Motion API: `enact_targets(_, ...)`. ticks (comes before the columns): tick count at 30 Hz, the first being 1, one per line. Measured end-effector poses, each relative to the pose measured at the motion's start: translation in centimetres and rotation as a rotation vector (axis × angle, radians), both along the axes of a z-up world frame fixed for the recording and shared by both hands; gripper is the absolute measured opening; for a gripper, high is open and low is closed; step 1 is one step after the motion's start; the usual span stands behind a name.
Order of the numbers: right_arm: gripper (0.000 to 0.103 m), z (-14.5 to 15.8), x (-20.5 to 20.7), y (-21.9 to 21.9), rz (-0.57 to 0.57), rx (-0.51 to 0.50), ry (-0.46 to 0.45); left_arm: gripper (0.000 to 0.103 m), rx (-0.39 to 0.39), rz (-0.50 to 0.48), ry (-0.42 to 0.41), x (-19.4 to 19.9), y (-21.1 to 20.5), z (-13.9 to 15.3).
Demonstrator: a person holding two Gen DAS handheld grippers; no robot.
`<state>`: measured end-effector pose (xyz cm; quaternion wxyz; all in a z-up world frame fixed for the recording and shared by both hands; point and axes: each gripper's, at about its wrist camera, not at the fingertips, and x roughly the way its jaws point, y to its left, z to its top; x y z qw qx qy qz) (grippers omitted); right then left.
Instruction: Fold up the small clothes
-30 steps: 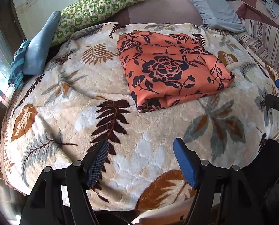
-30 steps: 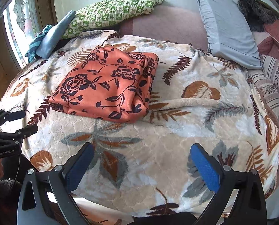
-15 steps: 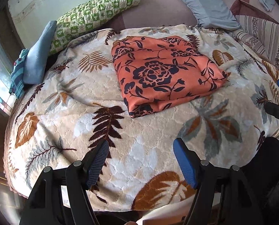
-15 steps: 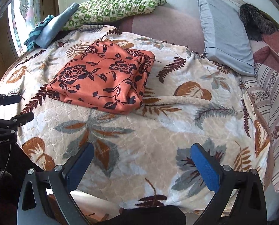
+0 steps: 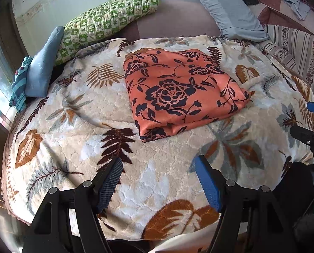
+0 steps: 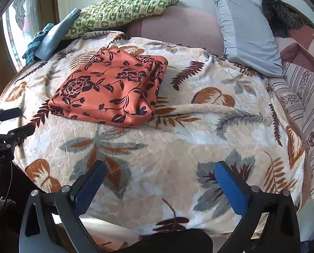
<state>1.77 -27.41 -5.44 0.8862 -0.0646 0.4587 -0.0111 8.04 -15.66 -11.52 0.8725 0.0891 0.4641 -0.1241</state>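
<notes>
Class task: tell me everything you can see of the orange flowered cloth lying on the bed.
The orange cloth has a dark navy print of roses, leaves and stems, and looks thin, smooth and slightly glossy. It is folded into a thick, roughly rectangular bundle with rounded edges and some creases. It lies flat on the leaf-patterned blanket, touching only that; neither pair of jaws is near it.

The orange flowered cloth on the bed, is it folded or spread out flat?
Folded. The orange cloth lies as a compact rectangle on the blanket, with stacked layers showing along its near edge in both views.

Bed (image 5: 178,31): leaf-print blanket (image 5: 157,179) spread over it, folded orange floral garment (image 5: 178,97) on blanket
</notes>
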Motion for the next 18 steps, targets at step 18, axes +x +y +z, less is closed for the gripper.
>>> enact_targets(18, 0.103, -0.3, 0.1, -1.0, -0.024, 0.011, 0.009, 0.072, 0.022, -0.025, -0.086, -1.0, -1.7, 1.9)
